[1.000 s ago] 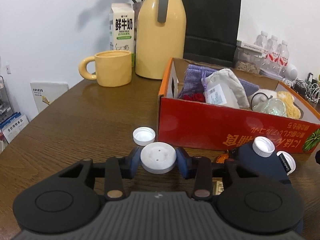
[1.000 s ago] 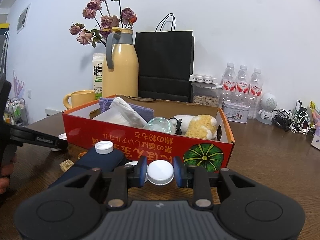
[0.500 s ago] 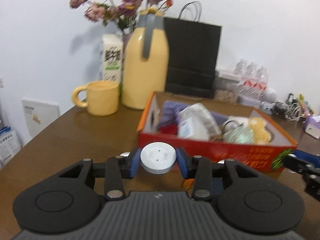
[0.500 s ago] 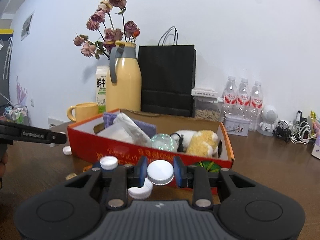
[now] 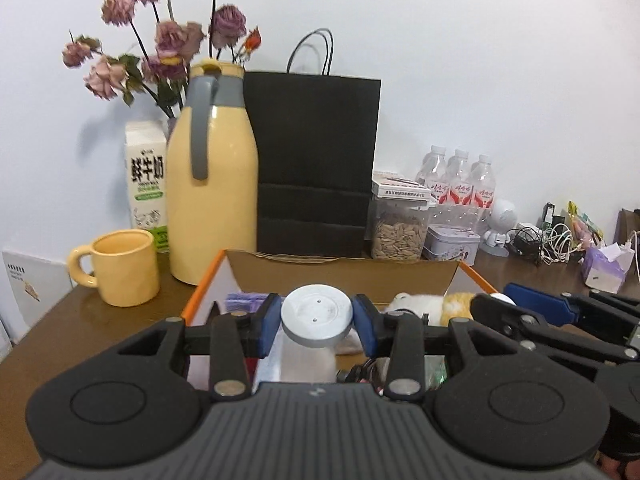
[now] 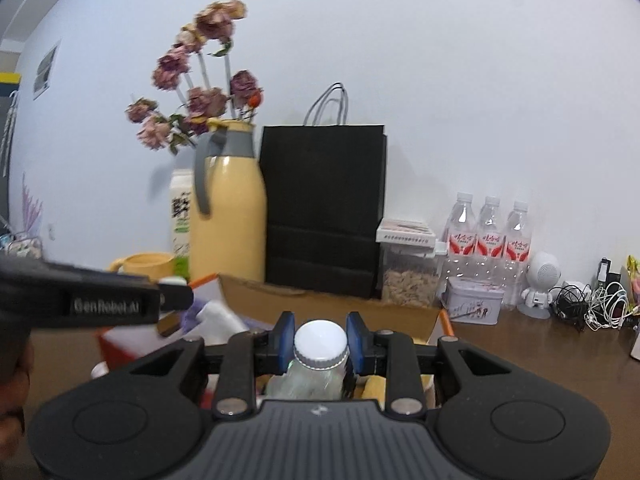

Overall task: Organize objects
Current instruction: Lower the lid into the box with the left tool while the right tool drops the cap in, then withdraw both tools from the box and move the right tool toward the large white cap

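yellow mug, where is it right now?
In the left wrist view the yellow mug stands on the table at left, in front of the milk carton and beside the yellow thermos jug, left of the red box.

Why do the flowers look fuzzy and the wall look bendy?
Left wrist view: the flowers are smeared by motion blur, while the cap in the left gripper stays sharp. Right wrist view: flowers blurred too; the fisheye lens bends the wall's edge and darkens the corners.

Plain white wall (image 5: 460,60) fills the upper frame; brown wooden counter (image 6: 540,360) spans the lower frame.
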{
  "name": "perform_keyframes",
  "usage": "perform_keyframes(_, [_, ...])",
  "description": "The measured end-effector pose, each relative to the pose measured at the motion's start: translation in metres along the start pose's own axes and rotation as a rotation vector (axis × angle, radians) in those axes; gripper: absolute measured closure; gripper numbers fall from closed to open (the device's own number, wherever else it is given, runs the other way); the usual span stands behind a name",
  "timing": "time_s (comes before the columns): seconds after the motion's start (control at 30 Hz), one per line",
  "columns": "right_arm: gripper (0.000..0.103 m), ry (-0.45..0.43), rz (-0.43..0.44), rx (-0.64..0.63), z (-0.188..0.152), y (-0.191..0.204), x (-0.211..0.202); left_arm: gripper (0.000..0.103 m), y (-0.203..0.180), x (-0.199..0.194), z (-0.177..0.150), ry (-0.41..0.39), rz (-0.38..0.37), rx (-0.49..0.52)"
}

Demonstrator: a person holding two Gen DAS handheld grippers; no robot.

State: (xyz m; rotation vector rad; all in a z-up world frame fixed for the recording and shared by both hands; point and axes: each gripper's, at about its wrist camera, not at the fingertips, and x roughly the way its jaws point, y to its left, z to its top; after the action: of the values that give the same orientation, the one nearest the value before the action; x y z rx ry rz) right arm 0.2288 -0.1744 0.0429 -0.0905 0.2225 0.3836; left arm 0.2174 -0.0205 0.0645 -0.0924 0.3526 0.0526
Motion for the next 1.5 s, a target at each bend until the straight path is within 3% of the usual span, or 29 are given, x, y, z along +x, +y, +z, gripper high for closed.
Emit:
perform_keyframes(0.3, [0.076, 0.055, -0.020, 0.052, -0.008, -0.028, 0.049, 0.062, -0.005, 0.048, -0.002, 0.029, 0.016, -0.006])
perform_keyframes(0.57, [0.076, 0.116, -0.008, 0.044, -0.022, -0.030, 0.059, 0.063, 0.001, 0.056, -0.010, 0.042, -0.008, 0.029])
perform_keyframes(0.63, [0.076, 0.115, -0.009, 0.045, -0.023, -0.029, 0.057, 0.056, 0.001, 0.055, -0.012, 0.036, -0.013, 0.040])
perform_keyframes(0.67, [0.070, 0.114, -0.012, 0.047, -0.023, -0.029, 0.056, 0.044, 0.001, 0.053, -0.013, 0.030, -0.009, 0.047])
perform_keyframes(0.7, [0.055, 0.114, -0.014, 0.052, -0.022, -0.029, 0.055, 0.025, 0.001, 0.052, -0.013, 0.019, -0.004, 0.050])
perform_keyframes(0.73, [0.044, 0.111, -0.014, 0.060, -0.023, -0.030, 0.053, 0.014, 0.001, 0.050, -0.013, 0.005, 0.005, 0.049])
perform_keyframes(0.77, [0.020, 0.108, -0.016, 0.064, -0.023, -0.030, 0.053, 0.000, 0.002, 0.047, -0.014, -0.013, 0.018, 0.045])
perform_keyframes(0.8, [0.004, 0.106, -0.018, 0.067, -0.024, -0.031, 0.051, 0.000, 0.003, 0.044, -0.014, -0.039, 0.022, 0.039])
perform_keyframes(0.83, [0.001, 0.104, -0.018, 0.066, -0.024, -0.031, 0.051, 0.000, 0.004, 0.042, -0.014, -0.054, 0.019, 0.034])
perform_keyframes(1.5, [0.000, 0.090, -0.033, 0.044, -0.025, -0.032, 0.041, 0.000, 0.006, 0.040, -0.016, -0.072, 0.026, 0.003])
